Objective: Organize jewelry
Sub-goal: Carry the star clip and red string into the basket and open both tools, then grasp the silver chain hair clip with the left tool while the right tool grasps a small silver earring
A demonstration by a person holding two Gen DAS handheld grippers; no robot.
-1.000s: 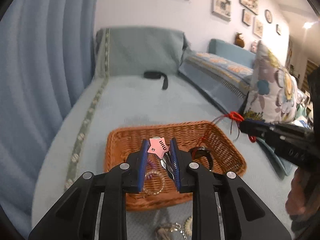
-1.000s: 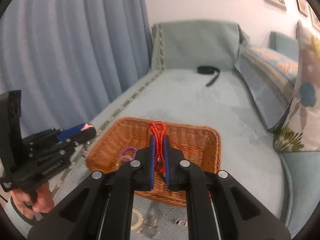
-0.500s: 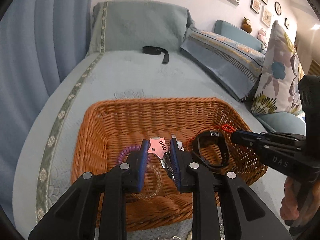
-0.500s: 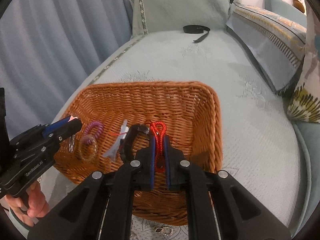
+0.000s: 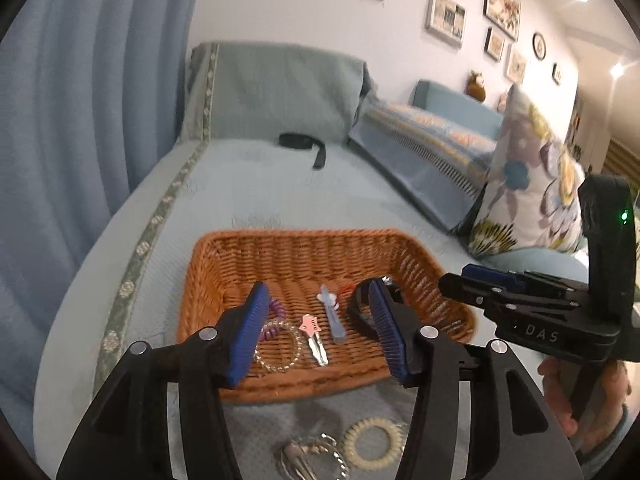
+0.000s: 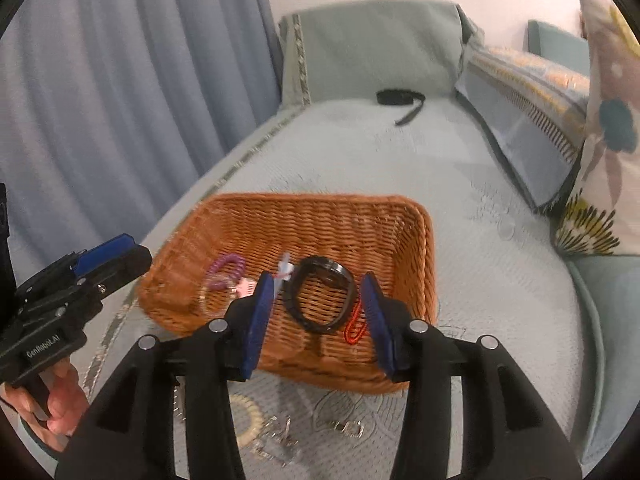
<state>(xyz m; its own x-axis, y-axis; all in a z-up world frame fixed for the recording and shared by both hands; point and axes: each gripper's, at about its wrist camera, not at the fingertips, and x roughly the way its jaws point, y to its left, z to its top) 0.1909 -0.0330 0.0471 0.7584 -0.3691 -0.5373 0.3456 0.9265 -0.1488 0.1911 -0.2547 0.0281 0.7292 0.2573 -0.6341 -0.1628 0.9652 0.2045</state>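
Left wrist view shows the left gripper spread wide with nothing between its blue pads, hanging over the near edge of the wicker basket, which sits on a pale green sofa seat. Inside the basket, from left to right, lie a purple coil tie partly hidden by the left pad, a clear beaded bracelet, a pink star hair clip, a pale blue clip and a black bracelet half covered by the right pad. On the seat before the basket's near edge lie a metal chain piece, too blurred to make out, and a cream coil tie. At the right edge the other tool enters, held in a hand that is cut off by the frame.

Right wrist view shows the right gripper likewise spread and bare. Between its pads the black bracelet lies on the basket floor, with a red cord just beside its right side, partly behind the right pad. The purple tie lies toward the basket's left side; the clips beside it are blurred. A black strap lies at the seat's far edge.
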